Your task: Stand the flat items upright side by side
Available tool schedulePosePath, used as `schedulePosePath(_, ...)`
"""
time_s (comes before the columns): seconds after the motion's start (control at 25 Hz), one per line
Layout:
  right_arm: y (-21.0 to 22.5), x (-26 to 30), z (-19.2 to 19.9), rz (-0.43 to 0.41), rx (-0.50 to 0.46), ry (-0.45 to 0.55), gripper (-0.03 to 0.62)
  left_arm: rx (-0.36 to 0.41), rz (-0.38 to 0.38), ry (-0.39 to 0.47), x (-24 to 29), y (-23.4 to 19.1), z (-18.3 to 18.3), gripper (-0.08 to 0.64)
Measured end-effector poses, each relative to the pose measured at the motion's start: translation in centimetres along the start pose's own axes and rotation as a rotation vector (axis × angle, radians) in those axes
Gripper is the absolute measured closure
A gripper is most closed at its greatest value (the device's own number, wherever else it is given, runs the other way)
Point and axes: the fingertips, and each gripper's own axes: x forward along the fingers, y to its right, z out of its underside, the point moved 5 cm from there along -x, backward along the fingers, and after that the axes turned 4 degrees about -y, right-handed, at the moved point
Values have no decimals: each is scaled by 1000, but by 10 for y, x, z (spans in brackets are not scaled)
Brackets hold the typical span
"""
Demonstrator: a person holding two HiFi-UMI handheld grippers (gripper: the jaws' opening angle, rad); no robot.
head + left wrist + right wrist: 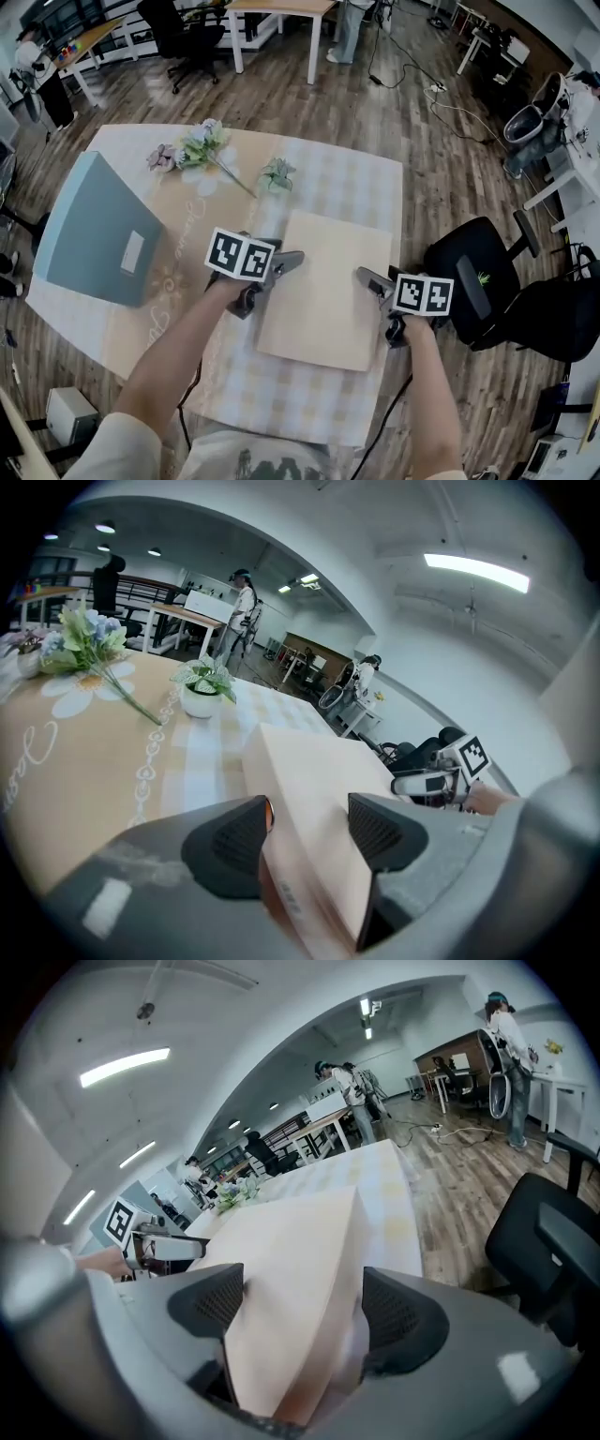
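My left fingers [239, 841] are spread wide around the left edge of the beige box [309, 771]. One pad sits beside its side wall and the other just over its top face, and I see no pinch. My right fingers [211, 1302] are also spread, around the opposite edge of the box [291, 1241], with a clear gap between the box and the outer pad.

In the head view the left gripper [292, 261] and the right gripper [366, 279] face each other across the box [323, 291]. It lies flat on the checked cloth of the table [309, 398], near my edge and right of the middle. Each gripper view shows the other gripper past the box's far edge: the right gripper [433, 782] from the left, the left gripper [173, 1246] from the right.

Further left, well apart from the box, the grey folder [94, 230] stands up on the table with a pale label on its face.

Beyond the box stands a small potted plant [277, 174] [202, 691]. Past it, a bunch of flowers [202, 145] [84, 639] lies with its stem pointing towards the pot.

A black chair [469, 272] [548, 1232] stands on the wooden floor to the right of the table. Desks [272, 19] and people standing fill the far end of the room.
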Motion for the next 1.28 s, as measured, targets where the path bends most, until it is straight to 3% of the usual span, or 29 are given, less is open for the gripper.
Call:
schedulePosePath(0.16,3,9,0,-66,36,-33,193,-61,-9,9,1,0,3,285)
schedulePosePath(0.36,-1,8,-2,-76,26,-33,204,-50,-39,31,-7,8,1,298)
schedulePosePath(0.56,-21,-1,-10,-89,-43,-13,212,-41,-82,79,-32,17,2,301)
schedulePosePath(0.92,-95,-35,-36,-75,-239,129,224,22,-148,251,-111,36,-12,313)
schedulePosePath(1.28,-167,-71,-29,-16,-385,316,239,119,-192,364,-181,52,-4,313)
